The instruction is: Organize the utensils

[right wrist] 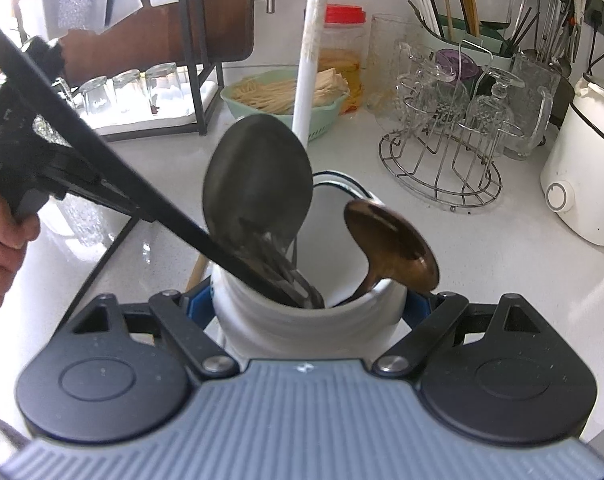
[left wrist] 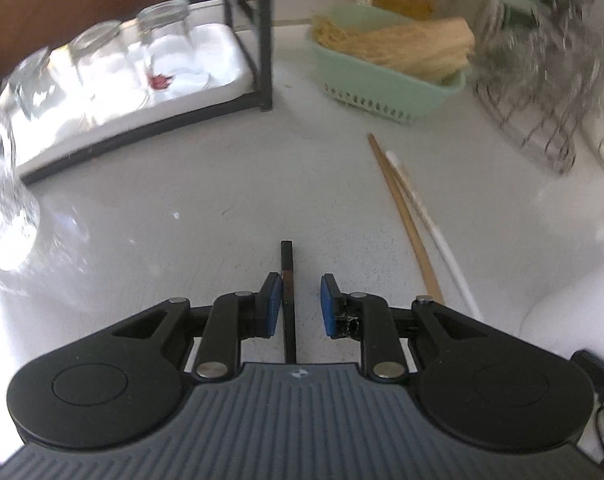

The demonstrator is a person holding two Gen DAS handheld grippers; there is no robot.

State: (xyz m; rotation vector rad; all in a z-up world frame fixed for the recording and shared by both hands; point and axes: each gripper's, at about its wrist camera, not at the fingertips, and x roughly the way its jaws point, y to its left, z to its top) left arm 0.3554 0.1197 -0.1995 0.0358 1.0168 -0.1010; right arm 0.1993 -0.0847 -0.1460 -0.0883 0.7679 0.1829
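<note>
Right wrist view shows my right fingers (right wrist: 308,308) clamped on either side of a white holder (right wrist: 302,320), pinching it so it stays put on the counter (right wrist: 482,256) while utensils go in. Inside the holder stand a grey spoon (right wrist: 257,176), a brown wooden spoon (right wrist: 390,248) leaning toward its right rim, and a white handle (right wrist: 310,52) rising behind the grey spoon. A black chopstick (right wrist: 113,168) slants down from the upper left into the holder's mouth, its lower end already among the other handles. My left fingers (right wrist: 77,184) sit along that stick, left of the holder, with a hand (right wrist: 1,240) gripping the tool beside them.

Left wrist view looks down the same black chopstick (left wrist: 287,300), which runs between my left fingers (left wrist: 300,304). The blue pads (left wrist: 328,304) stand apart: the stick lies close against the left pad, I cannot tell whether touching, and a clear gap separates it from the right one, so I am not pinching it. I judge it is released, resting in the holder. To the right of the chopstick, a wooden chopstick (left wrist: 406,220) and a white one (left wrist: 434,232) lie side by side on the counter, probably next to collect. Beyond them sits a green basket (left wrist: 382,88) of noodles.
</note>
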